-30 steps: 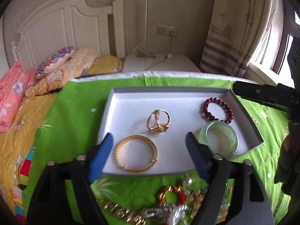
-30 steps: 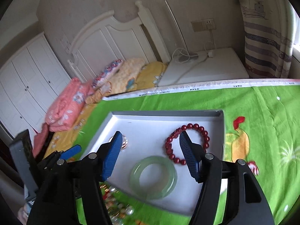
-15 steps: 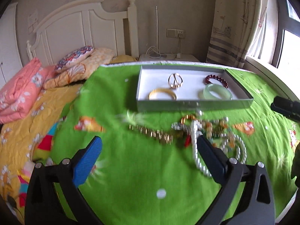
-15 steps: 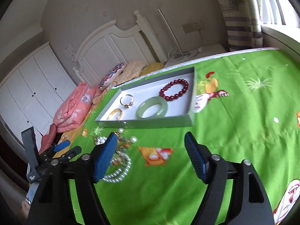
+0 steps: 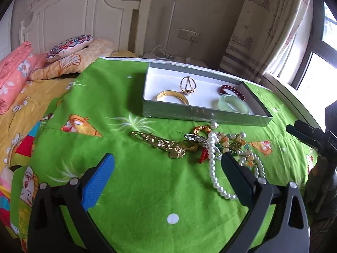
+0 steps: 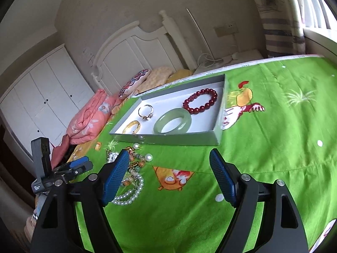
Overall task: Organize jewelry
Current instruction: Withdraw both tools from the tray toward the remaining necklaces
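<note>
The left gripper [image 5: 166, 168] hangs wide open over the green cloth [image 5: 137, 189], the jewelry pile [image 5: 210, 145] just beyond its tips (pearls beside its right finger). The right gripper [image 6: 170, 177], spread and empty, has the pile at its left finger; the tray [image 6: 174, 140] lies farther back.

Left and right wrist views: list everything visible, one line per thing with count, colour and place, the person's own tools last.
Shallow grey cardboard tray: one, white inside, on the green cloth.
Gold bangle: one, tray, front left.
Gold openwork ring: one, tray, behind the bangle.
Pale green jade bangle: one, tray, front right.
Dark red bead bracelet: one, tray, back right.
Tangled pile of pearl, gold and coloured-bead jewelry: one heap, on the cloth before the tray.
Green cartoon-print cloth: one, over the bed.
Pink folded quilt: one, beside the pillows.
White headboard: one, at the wall.
Left tongs: black, blue pads, open, empty.
Right tongs: same, open, empty.
</note>
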The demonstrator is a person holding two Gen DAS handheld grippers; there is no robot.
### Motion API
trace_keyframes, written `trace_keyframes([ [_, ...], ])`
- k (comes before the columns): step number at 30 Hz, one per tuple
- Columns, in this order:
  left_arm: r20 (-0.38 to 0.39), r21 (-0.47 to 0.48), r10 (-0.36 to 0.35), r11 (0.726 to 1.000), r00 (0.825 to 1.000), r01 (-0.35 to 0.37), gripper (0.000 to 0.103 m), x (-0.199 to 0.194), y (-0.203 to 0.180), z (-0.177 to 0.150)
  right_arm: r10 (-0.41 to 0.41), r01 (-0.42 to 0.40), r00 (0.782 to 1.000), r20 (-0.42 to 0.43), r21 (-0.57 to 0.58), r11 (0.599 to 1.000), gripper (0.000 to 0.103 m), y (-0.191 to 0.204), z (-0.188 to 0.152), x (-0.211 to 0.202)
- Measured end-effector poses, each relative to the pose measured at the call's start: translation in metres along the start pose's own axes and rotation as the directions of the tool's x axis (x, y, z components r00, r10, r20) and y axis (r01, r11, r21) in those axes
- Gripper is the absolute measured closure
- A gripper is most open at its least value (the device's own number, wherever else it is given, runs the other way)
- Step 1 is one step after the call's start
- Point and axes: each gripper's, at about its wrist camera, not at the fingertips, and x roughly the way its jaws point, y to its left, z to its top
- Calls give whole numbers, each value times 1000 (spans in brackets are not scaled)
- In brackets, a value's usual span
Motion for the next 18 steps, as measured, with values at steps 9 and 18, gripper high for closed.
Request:
trace_keyframes([
  [9,-7,-17,17,1000,1000,-17,3,0,1,0,-169,142,983,-76,-273,951,29,62,-13,16],
  [18,44,-107,0,994,999,5,3,-12,20,-3,-187,-17,935,-303,-564,826,56,149,-63,65],
])
